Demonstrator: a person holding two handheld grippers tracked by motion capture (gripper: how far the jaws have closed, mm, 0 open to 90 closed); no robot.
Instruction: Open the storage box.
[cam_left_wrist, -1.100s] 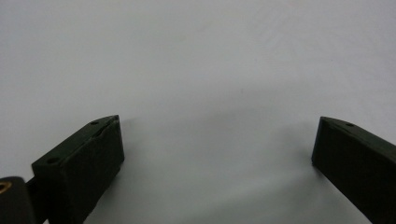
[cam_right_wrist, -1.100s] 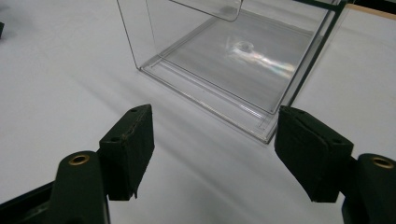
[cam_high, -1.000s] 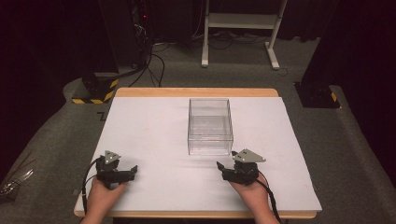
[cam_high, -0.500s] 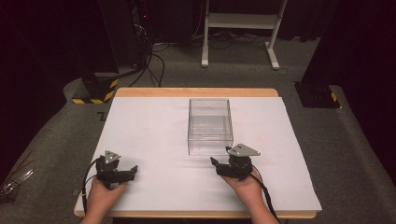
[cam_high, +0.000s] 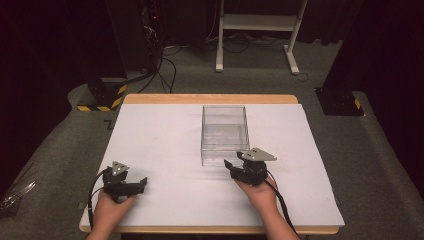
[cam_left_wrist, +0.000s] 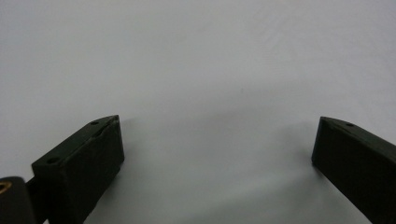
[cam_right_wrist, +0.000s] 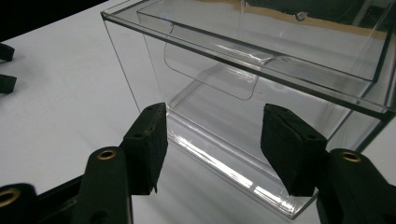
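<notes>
Now, line by line:

Box: the clear plastic box (cam_high: 224, 134) stands upright at the middle of the white table cover (cam_high: 165, 145), toward the far edge; in the right gripper view its near wall (cam_right_wrist: 243, 116) shows a curved cut-out, seemingly a drawer front or pull.

Right gripper: the right gripper (cam_high: 239, 169) has crept leftward and toward the box over the last second and now sits just beside the near wall, apart from it as far as the views show.

Right jaws: they have just been closing from a wider spread; they stand partly open, with nothing between the pads, framing the lower edge of the box's near wall.

Left gripper: the left gripper (cam_high: 137, 184) rests near the table's near left corner, well apart from the box, unmoved from a second ago.

Left jaws: spread wide over bare cover, holding nothing.

Meaning: the narrowing and the approach read as the right hand sizing its jaws for the box front; no contact or grip is yet made.
</notes>
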